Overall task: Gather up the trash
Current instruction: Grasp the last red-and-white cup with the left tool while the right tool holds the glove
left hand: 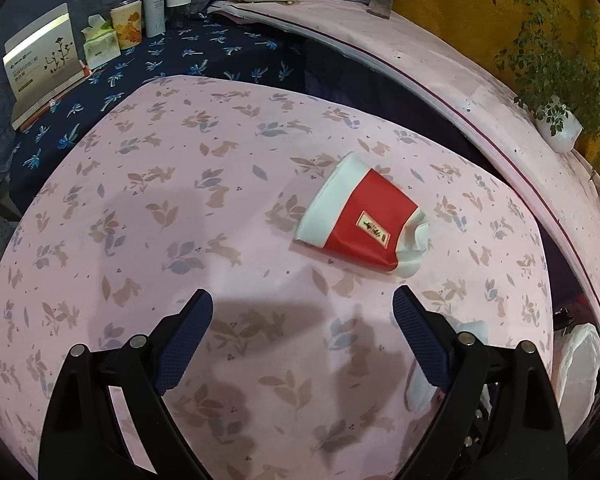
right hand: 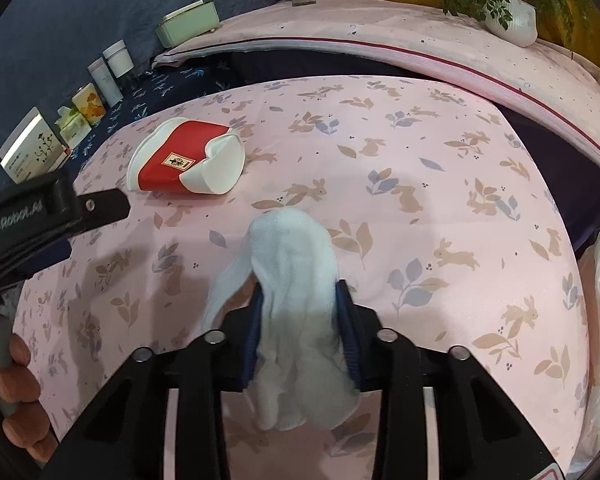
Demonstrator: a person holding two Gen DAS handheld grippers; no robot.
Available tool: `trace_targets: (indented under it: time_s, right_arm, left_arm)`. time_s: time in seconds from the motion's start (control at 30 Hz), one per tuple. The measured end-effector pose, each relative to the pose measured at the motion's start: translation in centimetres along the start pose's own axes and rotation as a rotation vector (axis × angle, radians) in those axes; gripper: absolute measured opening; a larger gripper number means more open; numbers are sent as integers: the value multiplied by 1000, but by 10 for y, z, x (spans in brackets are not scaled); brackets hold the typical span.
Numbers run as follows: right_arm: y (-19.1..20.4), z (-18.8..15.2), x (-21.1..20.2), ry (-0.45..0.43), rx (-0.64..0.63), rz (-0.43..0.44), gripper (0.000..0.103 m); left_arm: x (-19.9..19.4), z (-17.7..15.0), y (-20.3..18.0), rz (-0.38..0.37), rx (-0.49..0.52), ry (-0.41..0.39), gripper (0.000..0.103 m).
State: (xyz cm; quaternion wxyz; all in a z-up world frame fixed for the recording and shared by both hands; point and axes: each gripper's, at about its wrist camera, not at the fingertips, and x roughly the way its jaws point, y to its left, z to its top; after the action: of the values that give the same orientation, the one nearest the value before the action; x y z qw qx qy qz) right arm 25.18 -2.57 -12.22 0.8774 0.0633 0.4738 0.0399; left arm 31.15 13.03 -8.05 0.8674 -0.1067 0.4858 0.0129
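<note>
Two grippers work over your pink rabbit-print cloth (left hand: 148,208). At far left, along the dark blue floral cloth (left hand: 204,52), stand a box (left hand: 44,64), a tissue pack (left hand: 100,42) and some jars (left hand: 156,6).

Your left gripper (left hand: 302,322) has its jaws spread wide with nothing between them, only bare pink cloth. A crushed red and white cup (left hand: 360,224) lies on its side ahead of the jaws and to their right, apart from both pads.

Your right gripper (right hand: 300,320) has its jaws clamped on a crumpled white tissue (right hand: 296,264); the paper bulges out ahead of the pads and hangs down below them. From this side the cup (right hand: 184,164) lies well ahead and to the left of the jaws.

Only the right view shows the cup's dented open mouth, the left gripper's body at the left edge, and the fingers (right hand: 18,384) of your hand on its handle. Only the left view shows the cup's whole flattened side. Both views show a potted plant (right hand: 508,12) on the pink ledge behind.
</note>
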Motion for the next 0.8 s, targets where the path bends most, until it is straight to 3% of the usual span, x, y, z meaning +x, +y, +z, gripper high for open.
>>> trace_targets:
  time_s: [0.37,0.6,0.8]
  right_arm:
    - [-26,13,-14,-50,66,16,21]
    - [-36,22,-13,-60,87,18,21]
    - [-42,22,-8,-55,98,17,21]
  left_arm:
    - [32,27,-3,-70,-122,54,87]
    - [43,23,-31,-39,-7,44,90]
    - [55,21,-40,-19,31,46,89]
